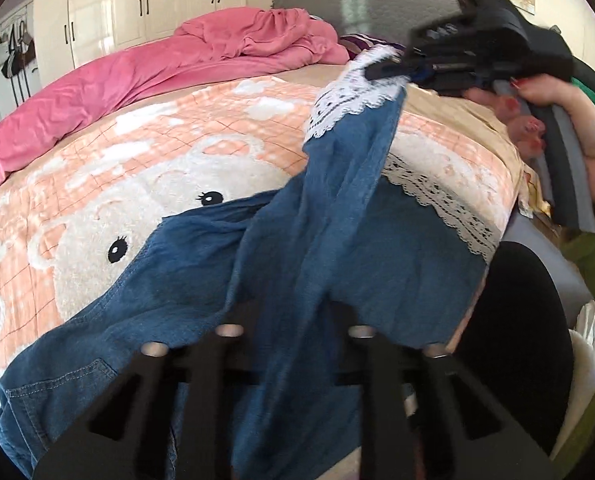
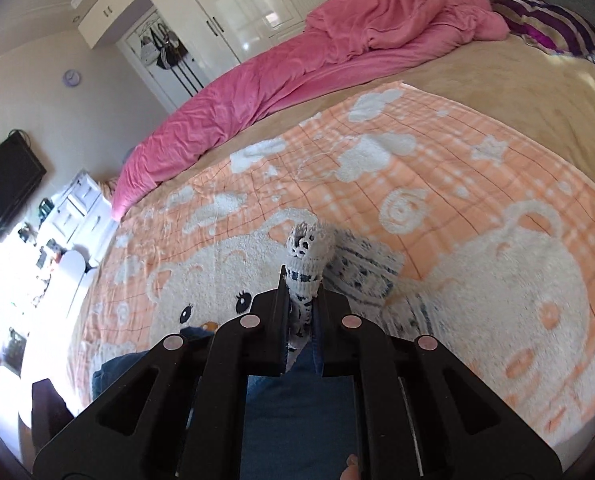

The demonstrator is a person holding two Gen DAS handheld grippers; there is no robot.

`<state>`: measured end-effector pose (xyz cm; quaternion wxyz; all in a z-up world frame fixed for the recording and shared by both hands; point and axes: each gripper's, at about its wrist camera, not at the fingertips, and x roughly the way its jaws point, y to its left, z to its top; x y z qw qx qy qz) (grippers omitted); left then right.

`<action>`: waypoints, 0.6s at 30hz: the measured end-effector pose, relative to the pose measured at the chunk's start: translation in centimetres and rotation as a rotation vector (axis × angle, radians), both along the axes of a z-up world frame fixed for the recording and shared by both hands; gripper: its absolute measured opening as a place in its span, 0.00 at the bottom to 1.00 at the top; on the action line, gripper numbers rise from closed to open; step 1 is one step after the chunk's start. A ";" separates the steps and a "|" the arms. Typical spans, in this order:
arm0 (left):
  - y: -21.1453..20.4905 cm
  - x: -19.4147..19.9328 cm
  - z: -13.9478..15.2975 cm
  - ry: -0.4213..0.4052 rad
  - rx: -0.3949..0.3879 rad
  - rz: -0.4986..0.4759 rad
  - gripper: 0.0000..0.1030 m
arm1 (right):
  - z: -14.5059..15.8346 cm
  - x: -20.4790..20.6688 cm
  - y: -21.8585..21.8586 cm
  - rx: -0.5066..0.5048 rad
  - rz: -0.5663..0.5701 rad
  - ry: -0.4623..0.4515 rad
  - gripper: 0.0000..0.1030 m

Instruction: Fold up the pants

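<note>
Blue denim pants [image 1: 201,264] with white lace hems lie on the peach bear blanket [image 1: 117,168]. My right gripper [image 2: 302,292] is shut on the lace hem [image 2: 306,252] of one leg and holds it lifted; it also shows in the left wrist view [image 1: 389,70], high at the upper right, with the leg [image 1: 349,168] hanging from it. My left gripper [image 1: 293,320] is shut on the same leg lower down, the denim running between its fingers. The other leg's lace hem [image 1: 445,204] lies flat on the blanket at the right.
A pink duvet [image 2: 297,68] is bunched along the bed's far side. A striped purple pillow [image 2: 553,28] lies at the head. White wardrobes [image 1: 145,0] stand behind. The bed edge [image 1: 517,216] is at the right, beside the person's arm.
</note>
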<state>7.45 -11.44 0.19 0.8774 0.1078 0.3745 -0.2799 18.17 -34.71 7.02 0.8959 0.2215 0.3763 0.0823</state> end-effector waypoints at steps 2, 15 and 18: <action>-0.1 -0.5 0.3 -0.004 -0.003 -0.029 0.09 | -0.3 -1.8 -1.0 0.018 -0.030 0.004 0.04; -1.3 -3.2 -1.3 0.018 0.074 -0.118 0.09 | -7.9 -10.7 -5.0 0.166 -0.095 0.177 0.07; -1.3 -3.7 -1.7 0.023 0.074 -0.131 0.09 | -9.1 -11.6 -5.4 0.196 -0.069 0.190 0.07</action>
